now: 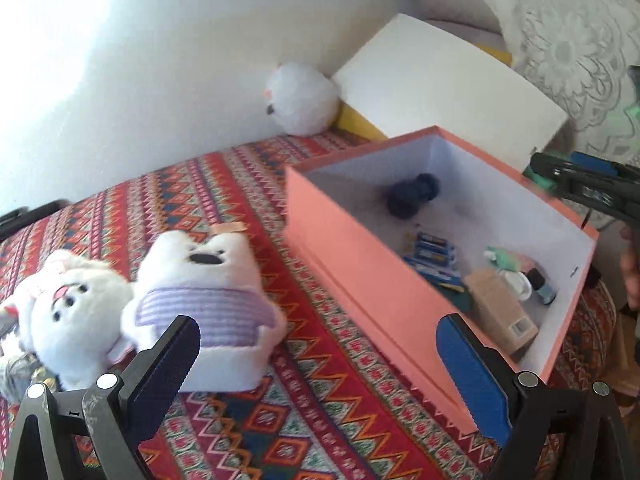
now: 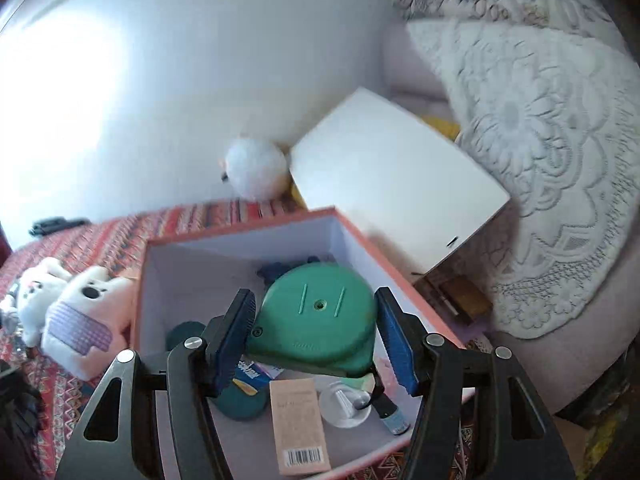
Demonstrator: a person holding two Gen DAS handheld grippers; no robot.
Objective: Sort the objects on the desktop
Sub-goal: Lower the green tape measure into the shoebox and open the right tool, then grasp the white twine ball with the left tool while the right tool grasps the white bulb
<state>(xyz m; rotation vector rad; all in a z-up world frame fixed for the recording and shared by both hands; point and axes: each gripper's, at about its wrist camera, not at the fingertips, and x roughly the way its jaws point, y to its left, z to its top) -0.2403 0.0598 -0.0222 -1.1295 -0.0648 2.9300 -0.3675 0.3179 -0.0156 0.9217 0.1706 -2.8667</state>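
Left wrist view: the left gripper [image 1: 316,364] hangs over a red patterned cloth [image 1: 248,208], its 2 pads spread wide with nothing between them. Near left lie 2 white plush toys: a bear in a purple striped top [image 1: 204,300] and a rabbit-like one [image 1: 72,312] touching its left side. Both look soft, light and squashy; my judgement is that pinching across the bear's padded middle would hold best. A third round white plush [image 1: 300,98] sits far off against the wall. To the right stands an open pink box [image 1: 360,276], holding a pack of blue batteries [image 1: 434,252], a small tan carton [image 1: 500,312], a dark pompom [image 1: 414,196] and a small dark-capped bottle [image 1: 542,284]. The right gripper [image 1: 576,178] reaches in over the box's far right rim, with something green showing at its tip.

Right wrist view: the right gripper [image 2: 316,332] hovers above the box with a green plastic tape-measure case [image 2: 320,316] between its pads. The left pad touches the case; the right shows a thin gap, so I cannot tell whether it is clamped or let go. The case looks rigid, smooth and fairly slippery, best gripped across its flat sides. Behind the box, its white lid [image 2: 396,184] leans against a lace-covered cushion [image 2: 540,152].
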